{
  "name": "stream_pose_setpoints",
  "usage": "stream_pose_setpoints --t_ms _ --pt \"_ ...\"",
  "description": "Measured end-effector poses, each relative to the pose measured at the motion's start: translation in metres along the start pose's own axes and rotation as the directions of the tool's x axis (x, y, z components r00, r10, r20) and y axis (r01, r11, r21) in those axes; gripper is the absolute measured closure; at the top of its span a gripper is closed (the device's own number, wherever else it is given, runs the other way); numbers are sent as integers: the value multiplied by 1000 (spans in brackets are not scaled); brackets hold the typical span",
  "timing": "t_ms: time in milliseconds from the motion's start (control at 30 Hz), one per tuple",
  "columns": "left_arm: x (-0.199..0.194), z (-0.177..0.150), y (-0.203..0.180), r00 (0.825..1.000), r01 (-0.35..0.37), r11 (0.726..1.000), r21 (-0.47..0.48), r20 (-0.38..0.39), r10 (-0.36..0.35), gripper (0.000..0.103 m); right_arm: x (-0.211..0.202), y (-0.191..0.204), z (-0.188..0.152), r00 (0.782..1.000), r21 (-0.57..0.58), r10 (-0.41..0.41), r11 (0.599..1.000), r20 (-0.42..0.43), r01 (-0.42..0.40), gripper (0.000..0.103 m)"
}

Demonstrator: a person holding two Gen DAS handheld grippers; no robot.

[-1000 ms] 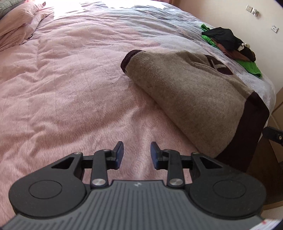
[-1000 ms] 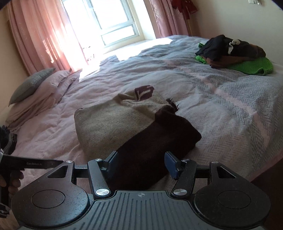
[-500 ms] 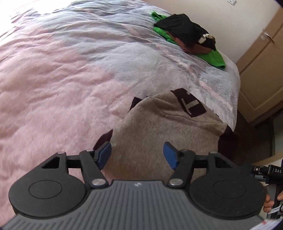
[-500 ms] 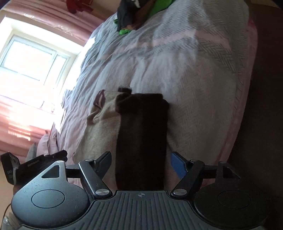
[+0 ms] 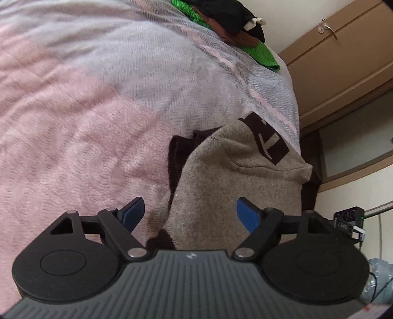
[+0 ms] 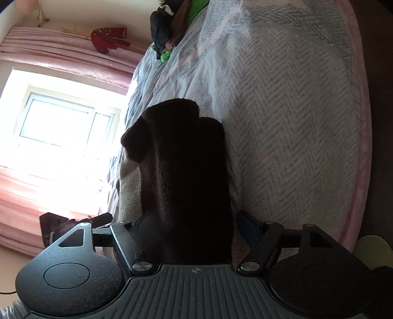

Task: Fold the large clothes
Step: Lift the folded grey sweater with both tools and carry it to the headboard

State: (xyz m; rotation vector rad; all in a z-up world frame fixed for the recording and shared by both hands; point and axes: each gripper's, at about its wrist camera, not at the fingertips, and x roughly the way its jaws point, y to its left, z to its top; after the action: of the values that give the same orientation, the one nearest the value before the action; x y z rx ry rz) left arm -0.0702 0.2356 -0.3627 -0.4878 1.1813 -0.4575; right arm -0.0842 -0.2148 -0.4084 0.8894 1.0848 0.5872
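Note:
A folded beige sweater [image 5: 233, 186] with dark brown trim and a brown logo patch lies near the edge of the bed. My left gripper [image 5: 190, 213] hovers over its near beige end. Its jaws are opening, the cloth lies between and below them, and the blue pads [image 5: 248, 216] do not press on it. In the right wrist view the sweater's dark brown end [image 6: 186, 171] fills the gap of my right gripper [image 6: 194, 225]. That gripper stands wide open, tilted on its side, its fingers flanking the cloth without squeezing it.
The bed has a pink quilt [image 5: 73, 147] and a grey herringbone blanket [image 6: 282, 122]. A pile of black, brown and green clothes [image 5: 231, 19] sits at the far corner. A wooden wardrobe [image 5: 339, 61] stands beyond the bed edge. A bright window [image 6: 63, 122] with pink curtains is opposite.
The left gripper has swung right over the sweater's beige end and its jaws have widened. The right gripper has rolled onto its side, sunk and straddled the dark brown end.

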Motion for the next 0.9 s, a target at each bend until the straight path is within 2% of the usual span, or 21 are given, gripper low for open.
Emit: stream_pose_setpoints --t_ms 33,67,167,233,267,300,333,400,467,533,633,700,767,800,833,900 --pt "8 1 5 998 51 998 -24 -22 -52 24 -1 -1 2 1000 2 6 1000 -3 -6 41" --pt "16 1 8 997 67 997 -32 -42 -68 24 -3 -1 3 1000 -4 10 1000 -6 -10 44" --pt "34 1 8 997 41 999 23 -68 -39 26 -4 -4 7 1000 -20 17 1000 -23 -17 46" --pt "39 0 8 996 66 998 15 -57 -65 27 8 -6 13 999 -20 17 1000 -47 -18 46" --pt "40 0 6 996 70 997 23 -58 -68 35 14 -7 15 998 -14 22 1000 -57 -23 47" --pt "42 0 5 996 63 998 31 -58 -61 49 18 -7 16 998 -10 23 1000 -66 -24 54" --pt "43 0 4 996 65 998 24 -55 -63 56 19 -4 18 997 -12 17 1000 -71 -17 67" --pt "42 -4 -2 997 66 998 18 -42 -65 79 12 4 19 997 -19 -18 1000 -80 16 81" --pt "36 -13 -15 999 37 999 34 -13 -37 81 2 16 22 993 -24 -60 998 -99 58 85" --pt "25 -22 -26 1000 16 1000 18 26 -16 82 -5 39 28 982 -91 -132 989 -134 120 87" --pt "2 -43 -38 996 -5 999 -53 88 10 83 -3 74 38 944 -221 -265 950 -197 221 87" --pt "-18 -61 -46 993 -21 994 -103 112 32 84 2 91 43 908 -295 -344 916 -238 270 87" --pt "-37 -83 -54 989 -49 988 -150 128 68 84 8 102 46 878 -336 -396 893 -269 300 84" --pt "-44 -94 -56 987 -63 983 -172 133 86 84 14 108 46 860 -374 -424 875 -283 308 82" --pt "-52 -108 -56 985 -79 976 -205 137 109 84 22 114 44 841 -419 -456 851 -290 317 73" --pt "-58 -132 -51 980 -98 954 -283 139 142 85 38 125 36 799 -511 -520 796 -301 325 65"
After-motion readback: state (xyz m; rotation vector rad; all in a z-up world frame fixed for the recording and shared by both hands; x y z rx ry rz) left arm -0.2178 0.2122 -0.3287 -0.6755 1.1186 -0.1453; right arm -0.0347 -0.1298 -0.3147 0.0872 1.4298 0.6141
